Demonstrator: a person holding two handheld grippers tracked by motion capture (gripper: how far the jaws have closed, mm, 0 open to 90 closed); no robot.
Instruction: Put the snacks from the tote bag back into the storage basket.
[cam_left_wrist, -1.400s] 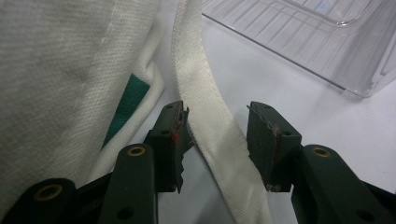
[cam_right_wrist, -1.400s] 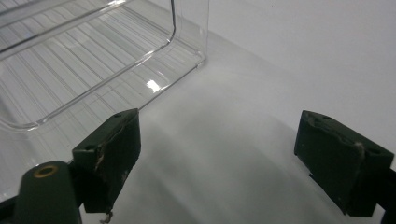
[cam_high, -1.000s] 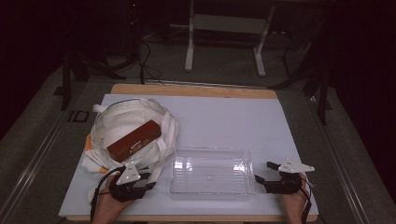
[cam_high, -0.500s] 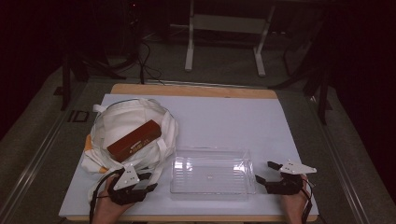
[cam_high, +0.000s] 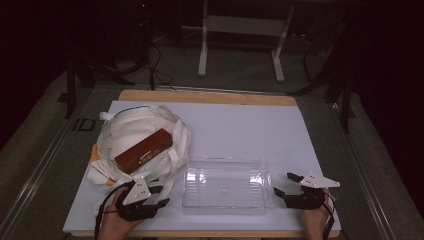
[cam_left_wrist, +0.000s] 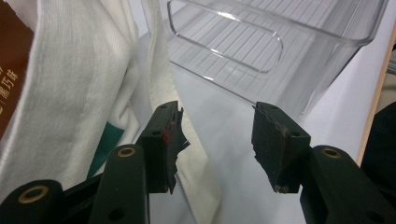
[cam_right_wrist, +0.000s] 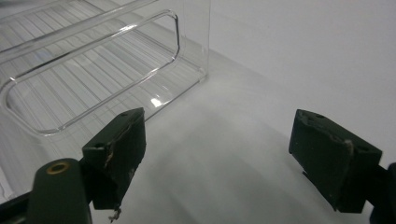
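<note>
High view, bag: the white tote bag is lying open on the left half of the white table, with a brown box resting inside it.
High view, box axis: the box's long axis is running diagonally, its far end pointing up and to the right.
High view, bin: the clear plastic bin is sitting just right of the bag, its long axis running left to right across the table.
High view, change: the left gripper is now sitting slightly nearer the table's front edge than a second ago, and its jaws have just been opening; the bag, box and bin are lying as before.
High view, hands: the left hand is coming in from the bottom edge, pointing its gripper rightward; the right gripper is pointing leftward at the bin's right end.
Left gripper view: the jaws are standing partly apart with nothing pinched; a bag strap is lying on the table below them, and the bin is ahead.
Right gripper view: the jaws are standing wide apart, gripping nothing, over bare table beside the bin.
</note>
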